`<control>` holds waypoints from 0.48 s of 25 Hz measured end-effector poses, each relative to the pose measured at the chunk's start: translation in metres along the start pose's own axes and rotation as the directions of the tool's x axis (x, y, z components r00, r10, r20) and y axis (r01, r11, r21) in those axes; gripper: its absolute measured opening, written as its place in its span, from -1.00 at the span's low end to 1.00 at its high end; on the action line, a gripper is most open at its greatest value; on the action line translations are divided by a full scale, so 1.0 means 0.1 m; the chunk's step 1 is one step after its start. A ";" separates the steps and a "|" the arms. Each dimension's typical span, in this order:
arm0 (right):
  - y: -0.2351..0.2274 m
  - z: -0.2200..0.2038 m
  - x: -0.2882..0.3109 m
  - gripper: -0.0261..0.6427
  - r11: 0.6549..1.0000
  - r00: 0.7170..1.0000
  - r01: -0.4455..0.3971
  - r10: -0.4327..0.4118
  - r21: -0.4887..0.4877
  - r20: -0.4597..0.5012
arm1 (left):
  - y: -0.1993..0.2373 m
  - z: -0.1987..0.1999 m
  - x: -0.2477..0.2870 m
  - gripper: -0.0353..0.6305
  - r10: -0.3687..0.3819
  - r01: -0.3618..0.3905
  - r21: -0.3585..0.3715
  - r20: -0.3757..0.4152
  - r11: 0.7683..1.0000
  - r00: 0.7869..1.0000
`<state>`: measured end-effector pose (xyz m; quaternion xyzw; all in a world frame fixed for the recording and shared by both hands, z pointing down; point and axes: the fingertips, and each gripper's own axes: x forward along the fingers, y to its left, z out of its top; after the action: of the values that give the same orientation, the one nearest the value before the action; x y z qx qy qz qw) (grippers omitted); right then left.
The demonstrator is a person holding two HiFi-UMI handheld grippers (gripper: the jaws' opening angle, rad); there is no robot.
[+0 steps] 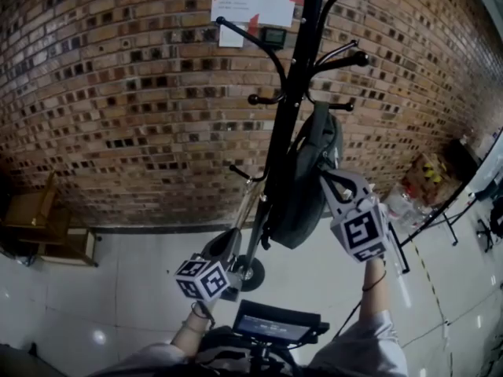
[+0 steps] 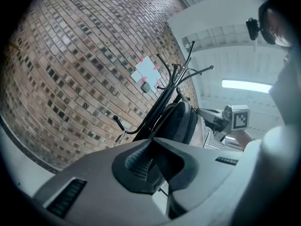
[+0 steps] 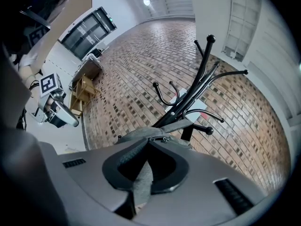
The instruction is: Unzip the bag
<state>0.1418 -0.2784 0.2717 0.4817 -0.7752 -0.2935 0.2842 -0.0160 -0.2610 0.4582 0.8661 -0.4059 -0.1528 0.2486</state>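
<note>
So the bag point(image 1: 302, 191) hangs off the coat rack point(image 1: 295, 85), snug against the right side of the pole. Its long axis runs pretty much straight down the pole, with a slight tilt.

The right claw point(image 1: 327, 177) is the one that matters. It's right up at the bag's upper right side and clenched on a grey strip point(image 3: 141, 178) of the bag's fabric. In the right gripper view that strip runs down between the pads, and little metal zipper bits point(image 3: 163, 139) sit just past the tips. I'd guess it's the pull tab, but it could be a strap, I honestly can't tell.

The left claw point(image 1: 222, 250) is way lower, down below the bag's bottom and well apart from it. Its jaws are pressed together on nothing, and in its own view the bag point(image 2: 176, 121) is up ahead of it.

My read is that the whole thing turns on the right claw being at the top of a vertical bag. If that's the pull, the zip has to travel along the bag's length, so the claw moves down and around.

- **Room to move:** there's plenty on the right, away from the pole.
- **What's in the way:** the rack arms stick out above and the brick wall point(image 1: 118, 93) is behind.
- **Main risk:** the bag will probably just swing unless the left claw comes up to steady it.
</note>
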 end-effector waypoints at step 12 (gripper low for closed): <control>0.17 -0.02 -0.04 -0.91 0.996 0.998 0.004 -0.010 -0.085 -0.062 | 0.00 -0.04 -0.01 -0.87 0.003 -0.003 0.000 -0.015 1.000 1.000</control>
<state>0.1346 -0.2684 0.2846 0.4810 -0.7511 -0.3118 0.3275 -0.0150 -0.2588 0.4618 0.8666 -0.4054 -0.1459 0.2517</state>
